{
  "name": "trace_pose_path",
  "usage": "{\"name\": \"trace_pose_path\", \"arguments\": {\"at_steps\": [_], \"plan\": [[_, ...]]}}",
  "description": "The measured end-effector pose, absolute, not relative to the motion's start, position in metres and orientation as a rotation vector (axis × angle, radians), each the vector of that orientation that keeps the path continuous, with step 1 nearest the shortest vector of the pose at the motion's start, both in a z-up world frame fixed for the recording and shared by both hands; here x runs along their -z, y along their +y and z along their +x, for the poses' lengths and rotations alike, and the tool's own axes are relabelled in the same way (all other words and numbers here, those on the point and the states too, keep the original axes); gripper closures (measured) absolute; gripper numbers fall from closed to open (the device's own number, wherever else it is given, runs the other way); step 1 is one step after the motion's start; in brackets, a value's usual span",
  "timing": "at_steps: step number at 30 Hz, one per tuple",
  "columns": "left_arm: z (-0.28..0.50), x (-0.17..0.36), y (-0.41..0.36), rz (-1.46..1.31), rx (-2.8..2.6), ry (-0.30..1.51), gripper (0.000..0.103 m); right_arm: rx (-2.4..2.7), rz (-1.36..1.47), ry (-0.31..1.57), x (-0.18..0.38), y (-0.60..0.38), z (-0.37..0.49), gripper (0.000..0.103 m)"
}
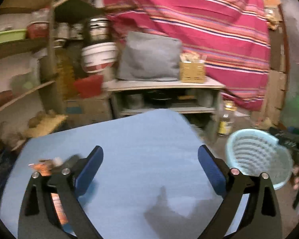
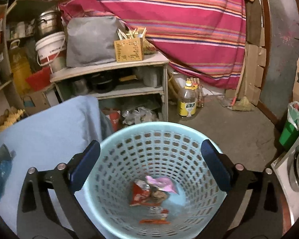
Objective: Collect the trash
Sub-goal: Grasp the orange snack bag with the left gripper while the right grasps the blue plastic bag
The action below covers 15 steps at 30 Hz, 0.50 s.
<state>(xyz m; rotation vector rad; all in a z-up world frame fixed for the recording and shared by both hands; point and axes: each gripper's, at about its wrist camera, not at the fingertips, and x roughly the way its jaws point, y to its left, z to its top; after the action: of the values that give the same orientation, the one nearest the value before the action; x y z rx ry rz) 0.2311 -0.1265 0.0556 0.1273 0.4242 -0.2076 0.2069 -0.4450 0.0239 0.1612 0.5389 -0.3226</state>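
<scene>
You are in a cluttered home storeroom or pantry corner. A striped red cloth [image 2: 179, 25] hangs across the back. Rough wooden shelves [image 1: 20, 45] at your left carry a green basin and jars. A low wooden cabinet [image 2: 113, 79] holds dark pots inside and a grey bag [image 2: 89, 39] and a chopstick box [image 2: 129, 49] on top. A white bucket [image 2: 50, 45], a steel pot [image 2: 47, 23], an oil bottle [image 2: 187, 101] on the concrete floor [image 2: 229, 123], cardboard and a broom stand around.
</scene>
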Motion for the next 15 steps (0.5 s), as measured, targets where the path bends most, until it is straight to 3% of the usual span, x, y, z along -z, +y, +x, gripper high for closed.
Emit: {"name": "trace_pose_path", "arguments": {"at_steps": [8, 15], "plan": [[0.235, -0.041, -0.032, 0.118, 0.045, 0.477, 0.009, 0.471, 0.101, 0.485, -0.031, -0.391, 0.216, 0.004], [0.258, -0.018, 0.027, 0.092, -0.073, 0.541, 0.008, 0.292, 0.142, 0.576, -0.023, -0.352, 0.235, 0.005]]}}
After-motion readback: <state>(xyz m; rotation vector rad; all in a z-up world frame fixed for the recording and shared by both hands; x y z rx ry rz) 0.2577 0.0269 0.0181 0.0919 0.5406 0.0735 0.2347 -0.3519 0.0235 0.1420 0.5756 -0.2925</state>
